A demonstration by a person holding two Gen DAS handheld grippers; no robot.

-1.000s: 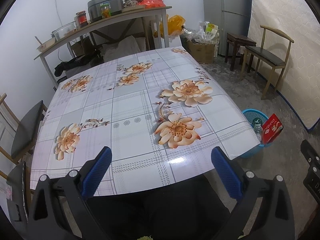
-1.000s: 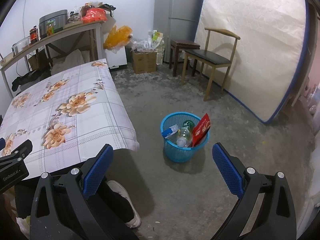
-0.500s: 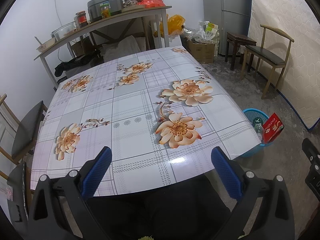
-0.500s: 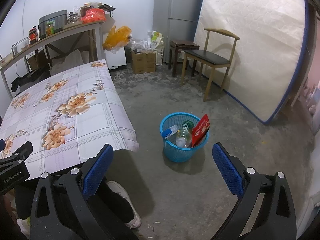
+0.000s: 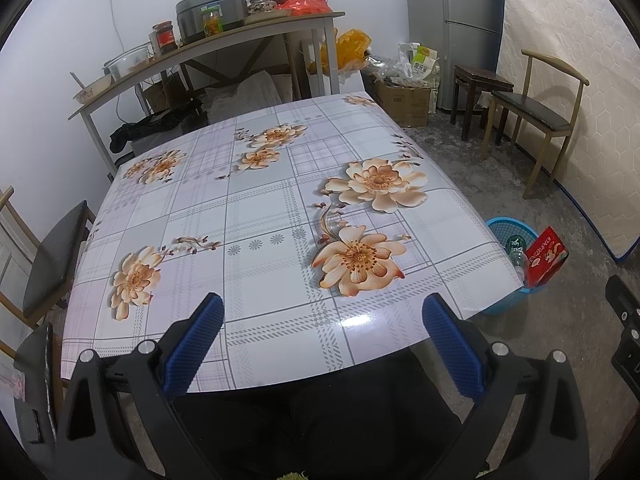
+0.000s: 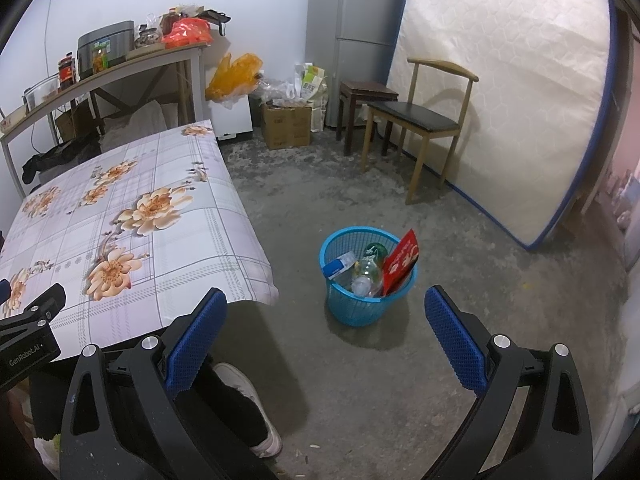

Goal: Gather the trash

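Note:
A blue plastic basket (image 6: 340, 304) stands on the concrete floor right of the table. It holds a red packet (image 6: 401, 262), a clear plastic bottle (image 6: 366, 274) and a small white and blue box (image 6: 339, 265). The basket also shows in the left wrist view (image 5: 498, 230), partly behind the table edge, with the red packet (image 5: 544, 258) sticking out. My right gripper (image 6: 326, 334) is open and empty, above the floor near the basket. My left gripper (image 5: 320, 340) is open and empty, over the near edge of the floral table (image 5: 256, 216).
A wooden chair (image 6: 420, 120), a dark stool (image 6: 366, 94) and a mattress (image 6: 516, 92) stand at the right wall. A cardboard box (image 6: 286, 128) and fridge (image 6: 356, 36) are at the back. A shelf (image 5: 208, 46) with jars stands behind the table. My leg and shoe (image 6: 252, 408) are below.

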